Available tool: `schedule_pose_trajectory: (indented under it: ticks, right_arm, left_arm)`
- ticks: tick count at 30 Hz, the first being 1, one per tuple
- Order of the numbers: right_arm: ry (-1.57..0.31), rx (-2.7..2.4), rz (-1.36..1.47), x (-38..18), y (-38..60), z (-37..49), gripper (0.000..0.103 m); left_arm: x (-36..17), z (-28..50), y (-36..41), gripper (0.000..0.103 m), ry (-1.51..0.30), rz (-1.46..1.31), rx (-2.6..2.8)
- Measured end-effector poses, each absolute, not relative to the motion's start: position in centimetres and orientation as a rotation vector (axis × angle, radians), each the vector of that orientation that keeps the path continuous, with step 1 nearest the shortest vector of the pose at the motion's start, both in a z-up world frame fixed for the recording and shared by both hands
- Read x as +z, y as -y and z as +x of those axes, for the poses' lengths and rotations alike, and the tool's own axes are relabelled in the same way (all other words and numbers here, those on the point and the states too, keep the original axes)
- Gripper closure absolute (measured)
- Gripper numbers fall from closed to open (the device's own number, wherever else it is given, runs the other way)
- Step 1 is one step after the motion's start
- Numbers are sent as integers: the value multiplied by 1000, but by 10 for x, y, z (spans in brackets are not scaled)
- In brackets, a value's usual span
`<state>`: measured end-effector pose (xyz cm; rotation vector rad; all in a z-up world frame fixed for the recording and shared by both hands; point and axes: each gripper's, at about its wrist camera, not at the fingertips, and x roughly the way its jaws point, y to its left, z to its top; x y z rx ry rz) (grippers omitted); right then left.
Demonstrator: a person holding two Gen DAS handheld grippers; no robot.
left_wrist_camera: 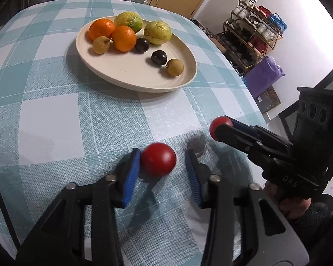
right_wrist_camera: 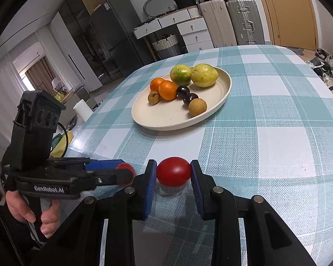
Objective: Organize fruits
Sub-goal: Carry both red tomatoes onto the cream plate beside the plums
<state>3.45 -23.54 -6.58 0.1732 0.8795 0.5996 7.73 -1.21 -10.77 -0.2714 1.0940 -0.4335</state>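
Observation:
A cream plate [left_wrist_camera: 113,66] [right_wrist_camera: 224,88] on the checked tablecloth holds two oranges, two green-yellow fruits, two dark plums and two small brown fruits. My left gripper [left_wrist_camera: 162,158] is open around a red tomato [left_wrist_camera: 158,159] that lies on the cloth; the tomato touches the left pad and stands apart from the right pad. My right gripper [right_wrist_camera: 173,173] is shut on a second red tomato [right_wrist_camera: 173,172], just above the cloth near the table's front edge. It shows in the left wrist view [left_wrist_camera: 221,126] to the right of my left gripper.
The table edge [left_wrist_camera: 250,93] runs close on the right, with a shoe rack [left_wrist_camera: 253,35] and purple bag [left_wrist_camera: 264,75] beyond. On the other side stand a fridge [right_wrist_camera: 115,40], drawers and suitcases [right_wrist_camera: 230,22]. Bare cloth lies between the grippers and the plate.

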Motion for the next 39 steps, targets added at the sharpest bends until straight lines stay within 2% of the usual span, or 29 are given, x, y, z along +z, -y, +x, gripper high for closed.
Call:
schedule_pose_trajectory:
  ticks: [1,25,39]
  right_arm:
    - [-880,600,175,-66,236,35,72]
    - [-842,631,209,-44,231,76,72]
    - [-838,666,159,-39,196,118,72]
  left_arm:
    - [-106,77,12,76,-1090,-274,-439]
    - [-54,134,-14,76,-977,-307,-430]
    - [-65,188,-33,76,-988,-359,-400]
